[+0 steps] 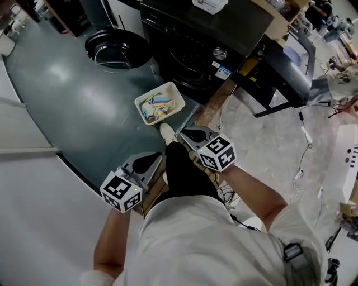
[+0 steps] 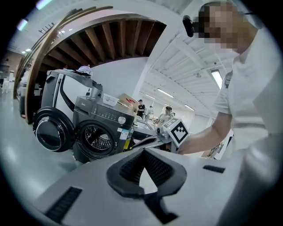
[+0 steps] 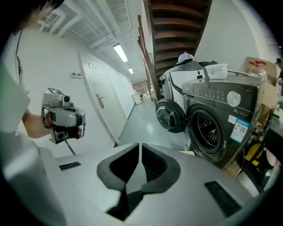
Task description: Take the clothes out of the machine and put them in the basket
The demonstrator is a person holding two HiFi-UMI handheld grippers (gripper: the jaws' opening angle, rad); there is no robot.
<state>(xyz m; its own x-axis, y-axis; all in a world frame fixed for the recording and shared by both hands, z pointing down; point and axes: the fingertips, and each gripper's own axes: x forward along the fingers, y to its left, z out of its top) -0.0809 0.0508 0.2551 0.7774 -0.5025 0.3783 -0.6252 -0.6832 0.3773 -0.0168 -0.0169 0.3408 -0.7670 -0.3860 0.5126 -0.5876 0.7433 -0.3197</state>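
The black washing machine [image 1: 196, 44] stands at the top of the head view with its round door [image 1: 117, 47] swung open to the left. Its drum [image 2: 98, 137] shows no clothes that I can make out. The white basket [image 1: 168, 87] sits on the floor in front of it with colourful clothes [image 1: 155, 106] inside. My left gripper [image 1: 150, 161] and right gripper [image 1: 189, 134] are held near my body, on the near side of the basket. Both are shut with nothing between the pads, in the left gripper view [image 2: 142, 153] and the right gripper view [image 3: 139, 148].
My shoe [image 1: 166, 132] is just short of the basket. Cables [image 1: 305, 134] trail over the pale floor on the right, near a black stand [image 1: 279, 106]. A white box [image 1: 210, 4] rests on the machine. A wooden stair [image 3: 177, 26] rises behind the machine.
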